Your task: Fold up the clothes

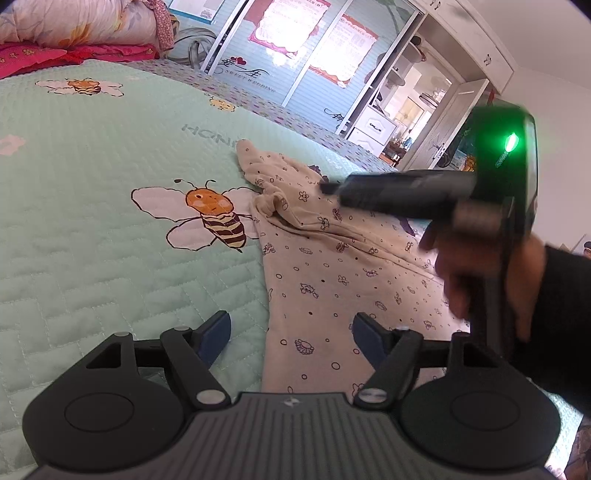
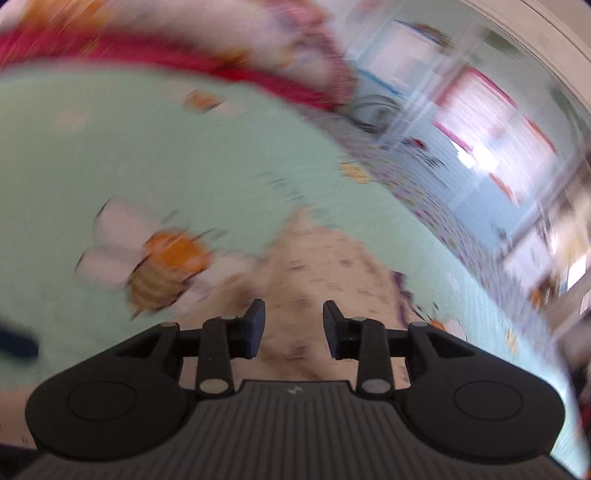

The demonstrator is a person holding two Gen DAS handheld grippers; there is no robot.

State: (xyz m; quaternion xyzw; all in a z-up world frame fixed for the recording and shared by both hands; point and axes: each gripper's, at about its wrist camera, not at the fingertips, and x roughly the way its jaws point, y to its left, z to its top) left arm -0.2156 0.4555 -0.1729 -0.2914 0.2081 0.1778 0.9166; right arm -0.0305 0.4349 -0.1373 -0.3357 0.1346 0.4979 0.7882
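A beige garment (image 1: 332,280) with a small dark flower and dot print lies partly bunched on a mint green quilted bedspread (image 1: 92,221). My left gripper (image 1: 291,332) hovers low over the garment's near left edge, jaws wide apart, nothing pressed between the blue pads. A hand in a dark sleeve (image 1: 491,280) holds my right gripper (image 1: 330,188), which reaches in from the right above the garment's crumpled upper part. The right wrist view is badly blurred. It shows the right gripper (image 2: 294,321) with a gap between its fingers and the beige garment (image 2: 317,258) beyond them, nothing clamped.
Bee pictures (image 1: 207,218) are printed on the bedspread. Red and floral bedding (image 1: 74,33) is piled at the far left of the bed. A sliding-door wardrobe with posters (image 1: 303,48) stands behind the bed, with white shelves and a doorway (image 1: 413,110) to its right.
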